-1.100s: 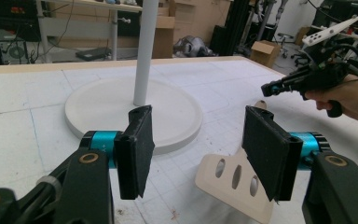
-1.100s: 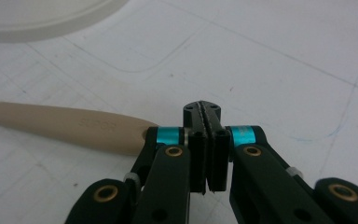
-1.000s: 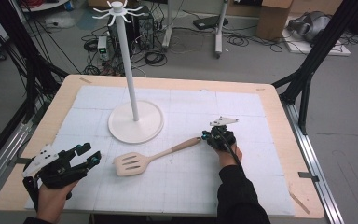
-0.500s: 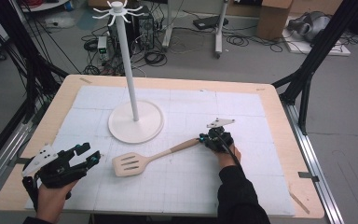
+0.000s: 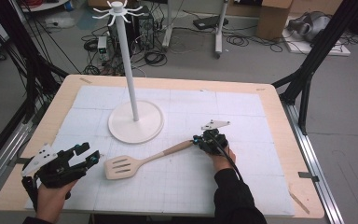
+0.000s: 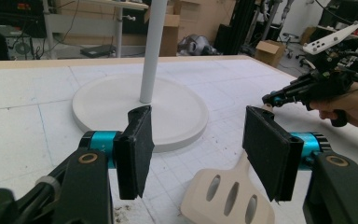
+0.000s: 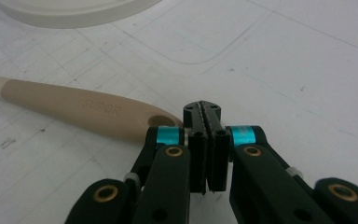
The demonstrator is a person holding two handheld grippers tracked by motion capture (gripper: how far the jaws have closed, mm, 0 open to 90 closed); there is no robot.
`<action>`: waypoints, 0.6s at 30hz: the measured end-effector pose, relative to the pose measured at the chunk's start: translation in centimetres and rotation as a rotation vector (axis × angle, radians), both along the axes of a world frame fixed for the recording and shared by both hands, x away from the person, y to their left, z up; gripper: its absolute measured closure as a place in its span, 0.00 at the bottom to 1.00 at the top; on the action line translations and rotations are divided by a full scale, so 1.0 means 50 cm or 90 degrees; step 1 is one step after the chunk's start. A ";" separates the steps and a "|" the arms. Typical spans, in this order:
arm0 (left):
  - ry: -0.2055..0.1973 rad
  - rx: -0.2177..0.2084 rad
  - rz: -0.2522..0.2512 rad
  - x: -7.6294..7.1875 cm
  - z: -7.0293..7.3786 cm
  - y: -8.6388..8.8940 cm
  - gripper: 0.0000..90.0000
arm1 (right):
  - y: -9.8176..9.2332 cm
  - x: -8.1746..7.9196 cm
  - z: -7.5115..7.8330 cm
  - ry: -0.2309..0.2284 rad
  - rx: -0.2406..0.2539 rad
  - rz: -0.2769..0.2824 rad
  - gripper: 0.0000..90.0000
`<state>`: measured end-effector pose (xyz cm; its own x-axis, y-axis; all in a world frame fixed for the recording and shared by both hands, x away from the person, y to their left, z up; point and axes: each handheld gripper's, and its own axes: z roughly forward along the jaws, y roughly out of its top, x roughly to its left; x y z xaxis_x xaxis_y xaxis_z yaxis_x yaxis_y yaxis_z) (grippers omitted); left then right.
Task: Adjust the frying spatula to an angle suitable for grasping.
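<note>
Wooden spatula (image 5: 140, 163), handle end touching shut right hand-held gripper (image 5: 196, 140)

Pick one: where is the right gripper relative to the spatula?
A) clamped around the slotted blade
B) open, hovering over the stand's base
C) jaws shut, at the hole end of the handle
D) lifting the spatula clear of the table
C: the right gripper has its jaws pressed together with nothing between them, beside the hole end of the spatula handle, which lies flat on the table.
</note>
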<state>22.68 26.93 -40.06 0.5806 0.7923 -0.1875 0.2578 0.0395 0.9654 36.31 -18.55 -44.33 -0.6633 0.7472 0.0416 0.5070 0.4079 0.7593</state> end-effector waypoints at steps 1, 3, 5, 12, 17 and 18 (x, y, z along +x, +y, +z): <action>0.000 0.000 0.000 0.000 0.000 0.000 0.48 | 0.004 -0.002 -0.001 0.004 0.001 0.000 0.99; -0.001 0.001 0.000 0.000 0.000 0.001 0.48 | 0.009 -0.005 -0.002 0.007 0.001 0.003 0.99; 0.000 0.001 0.000 0.000 0.000 0.002 0.48 | 0.015 -0.007 -0.002 0.003 0.008 0.008 0.99; -0.001 0.000 0.001 0.000 0.000 0.003 0.47 | 0.046 -0.019 0.001 0.001 0.009 0.034 0.99; 0.000 -0.001 0.002 0.000 0.000 0.004 0.47 | 0.068 -0.028 0.005 -0.005 0.013 0.048 0.99; 0.000 0.000 0.003 0.000 0.000 0.005 0.47 | 0.070 -0.028 0.005 -0.006 0.012 0.051 0.99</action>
